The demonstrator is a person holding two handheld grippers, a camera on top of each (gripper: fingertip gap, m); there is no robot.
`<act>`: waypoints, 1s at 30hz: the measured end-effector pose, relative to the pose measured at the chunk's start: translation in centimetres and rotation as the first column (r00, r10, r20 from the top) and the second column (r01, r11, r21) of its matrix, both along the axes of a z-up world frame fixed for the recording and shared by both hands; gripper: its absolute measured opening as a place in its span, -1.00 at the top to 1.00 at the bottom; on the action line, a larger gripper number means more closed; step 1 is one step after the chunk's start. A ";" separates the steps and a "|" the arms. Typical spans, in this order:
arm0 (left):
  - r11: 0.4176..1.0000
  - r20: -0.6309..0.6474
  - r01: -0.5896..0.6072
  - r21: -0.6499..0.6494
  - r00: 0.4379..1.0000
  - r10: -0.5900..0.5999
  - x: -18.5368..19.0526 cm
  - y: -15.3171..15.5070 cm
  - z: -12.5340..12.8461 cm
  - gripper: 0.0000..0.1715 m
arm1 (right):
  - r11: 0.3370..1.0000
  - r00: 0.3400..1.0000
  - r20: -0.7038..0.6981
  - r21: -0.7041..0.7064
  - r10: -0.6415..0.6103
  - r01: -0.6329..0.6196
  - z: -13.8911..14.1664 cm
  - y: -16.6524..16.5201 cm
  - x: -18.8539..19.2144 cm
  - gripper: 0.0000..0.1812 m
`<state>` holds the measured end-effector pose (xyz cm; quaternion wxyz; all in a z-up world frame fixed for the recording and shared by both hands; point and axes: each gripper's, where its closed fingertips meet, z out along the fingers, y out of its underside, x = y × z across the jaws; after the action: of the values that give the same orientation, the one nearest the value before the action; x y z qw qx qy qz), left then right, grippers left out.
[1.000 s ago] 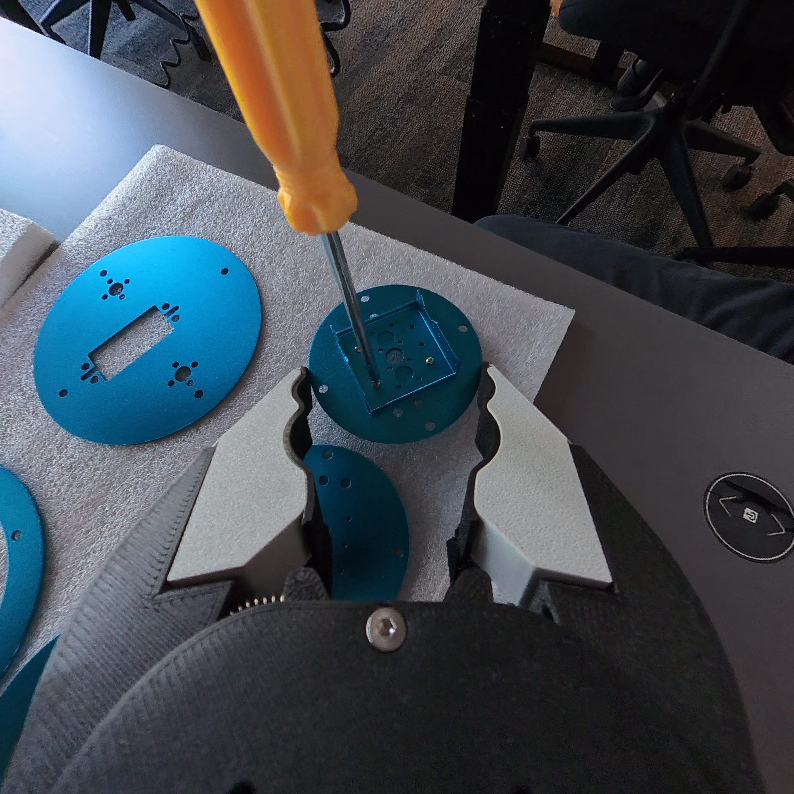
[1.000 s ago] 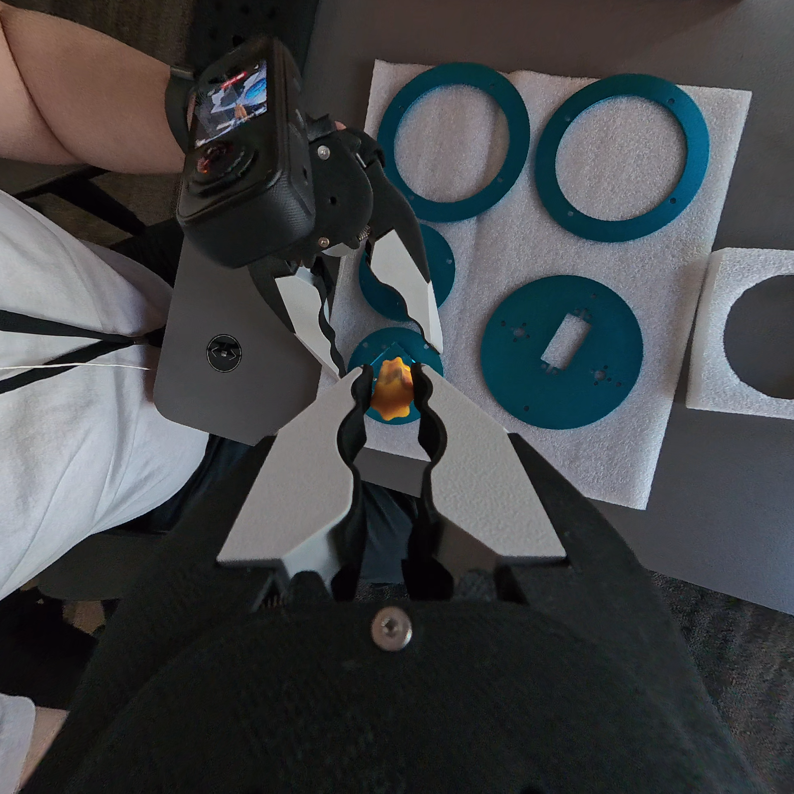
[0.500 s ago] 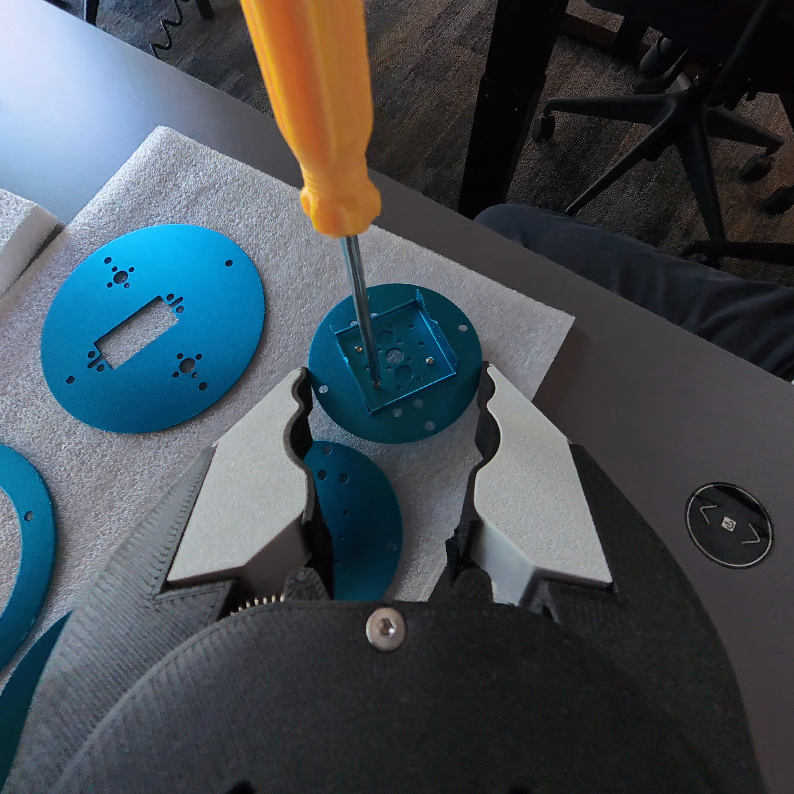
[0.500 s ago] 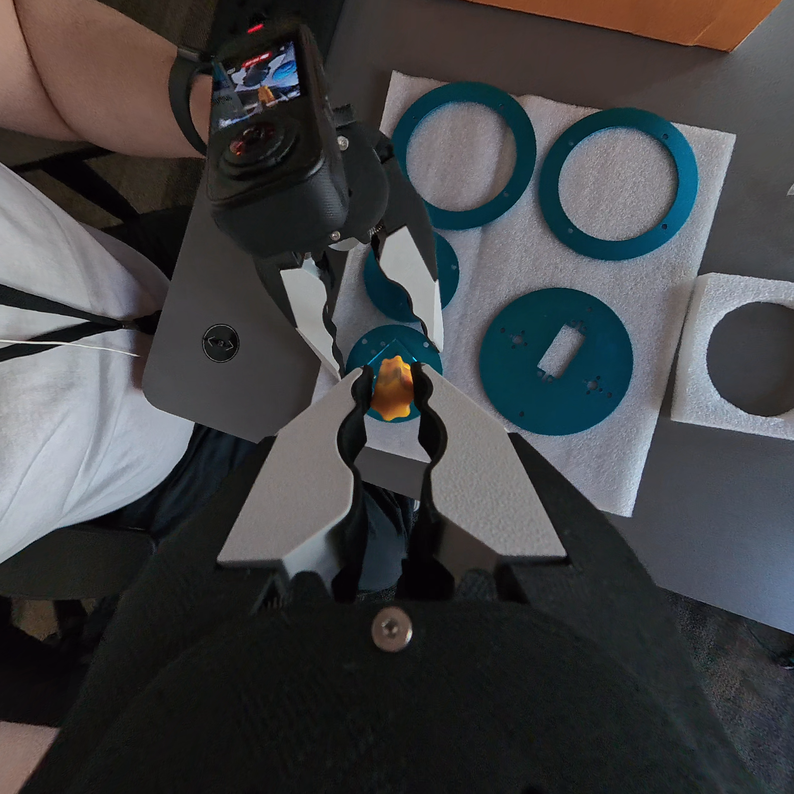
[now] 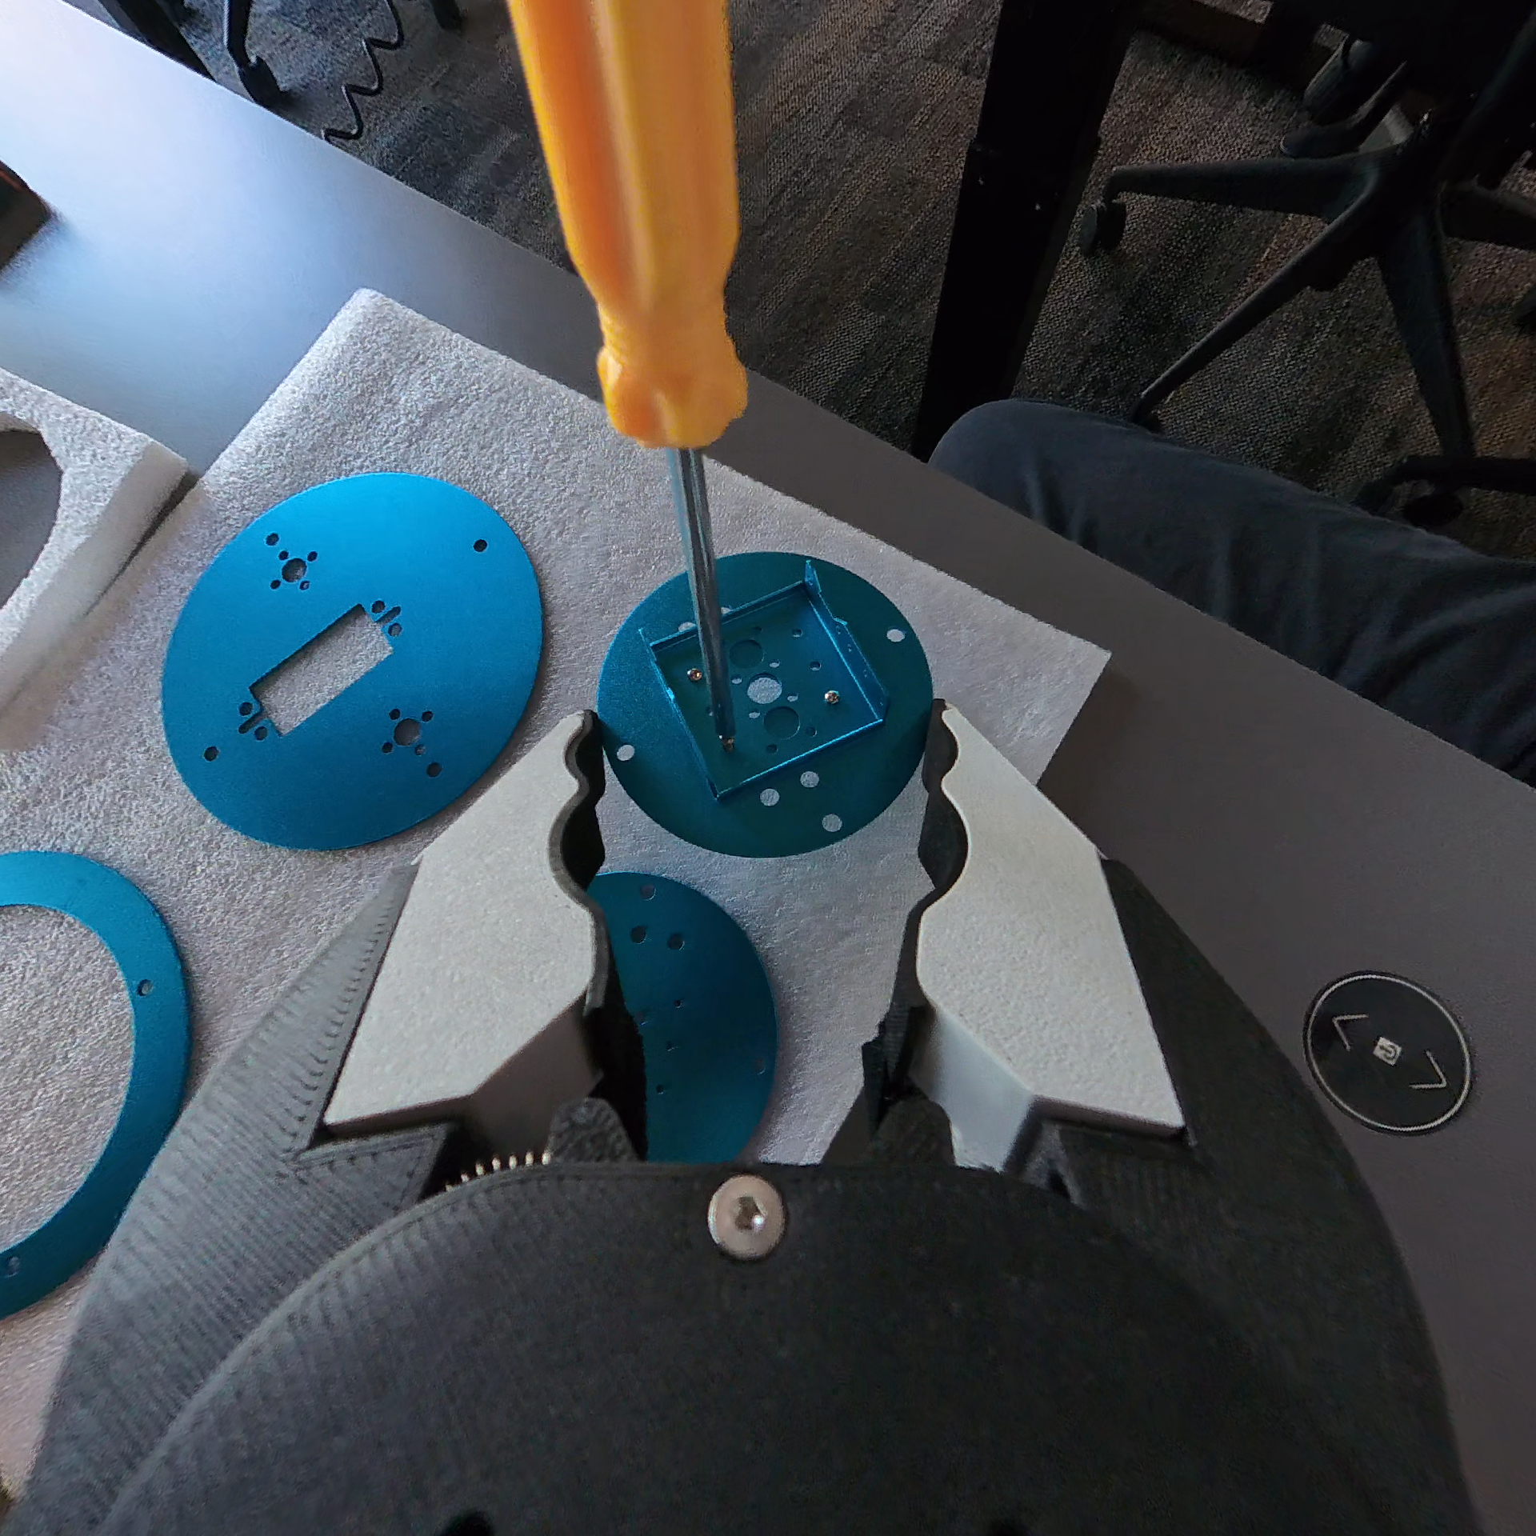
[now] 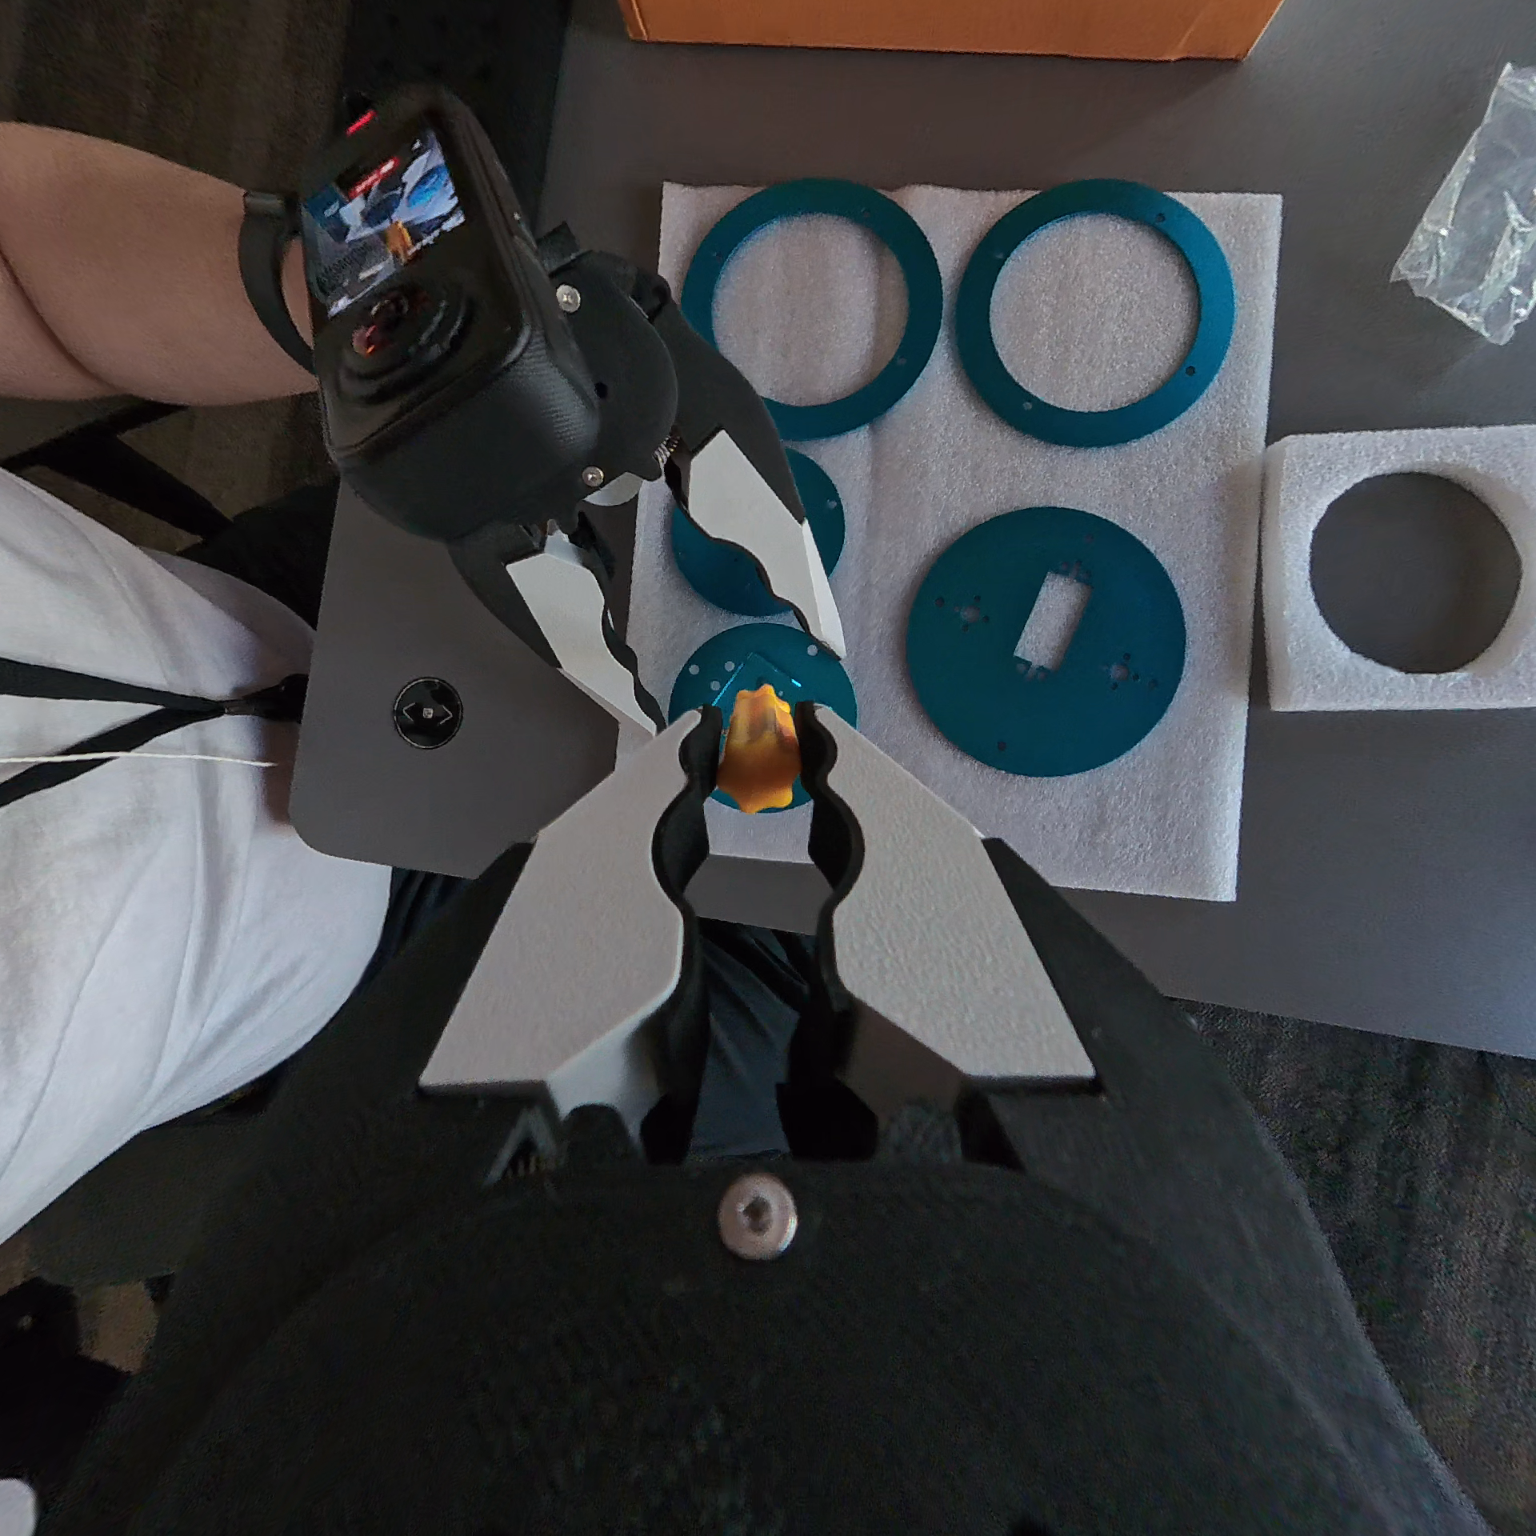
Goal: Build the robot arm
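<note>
My right gripper (image 6: 756,715) is shut on the orange handle of a screwdriver (image 6: 752,756). In the left wrist view the screwdriver (image 5: 657,208) stands nearly upright. Its metal tip rests on a screw inside the square bracket (image 5: 769,690) on a small blue disc (image 5: 657,798). My left gripper (image 5: 760,731) has its jaws wide apart, and the fingertips (image 5: 582,748) clasp that disc's opposite edges on the white foam sheet (image 5: 465,399). From the right wrist view the left gripper (image 6: 744,686) flanks the same disc (image 6: 702,673).
On the foam lie a large blue disc with a rectangular slot (image 6: 1047,723), two blue rings (image 6: 810,199) (image 6: 1093,204) and another small disc (image 5: 690,1014). A foam block with a round hole (image 6: 1297,499), a plastic bag (image 6: 1479,208) and a cardboard box (image 6: 914,25) sit beyond. The desk edge and a person's leg (image 5: 1247,565) are close by. There is about 12 centimetres between the tips of the two grippers.
The screwdriver handle has swung more upright while its tip stays on the same screw. The right wrist view now shows more of the table. The left gripper keeps its hold on the disc.
</note>
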<state>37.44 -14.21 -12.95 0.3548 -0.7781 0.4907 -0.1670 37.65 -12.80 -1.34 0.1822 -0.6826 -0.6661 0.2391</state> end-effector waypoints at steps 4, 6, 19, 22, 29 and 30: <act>1.000 -0.033 0.010 -0.010 0.999 -0.010 0.1 -0.3 -0.3 0.10 | 0.994 0.995 0.011 0.056 0.095 -0.095 -0.3 -0.8 0.4 0.80; 1.000 -0.064 0.021 -0.013 0.998 -0.022 0.2 -0.4 -0.4 0.10 | 0.990 0.992 0.019 0.069 0.125 -0.126 -0.4 -1.0 0.5 0.80; 0.999 -0.115 0.042 -0.035 0.992 -0.046 0.6 -0.8 -0.7 0.10 | 0.931 0.955 0.090 0.214 0.284 -0.297 -1.1 -2.2 1.8 0.81; 0.998 -0.107 0.038 -0.053 0.993 -0.044 0.8 -1.0 -0.8 0.10 | 0.974 0.980 0.063 0.112 0.189 -0.195 -1.1 -1.7 1.7 0.81; 1.000 -0.119 -0.005 -0.026 0.993 0.002 0.5 -0.5 -0.4 0.11 | 0.999 0.996 0.084 0.040 -0.031 0.028 -0.9 -0.8 2.0 0.80; 0.999 -0.110 -0.012 -0.030 0.994 0.008 0.5 -0.5 -0.3 0.11 | 0.998 0.995 0.077 0.028 -0.057 0.055 -0.7 -0.9 1.9 0.80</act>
<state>37.94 -14.71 -13.21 0.3161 -0.7939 0.5029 -0.1299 39.52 -13.65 -2.06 0.1716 -0.7074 -0.6563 0.1983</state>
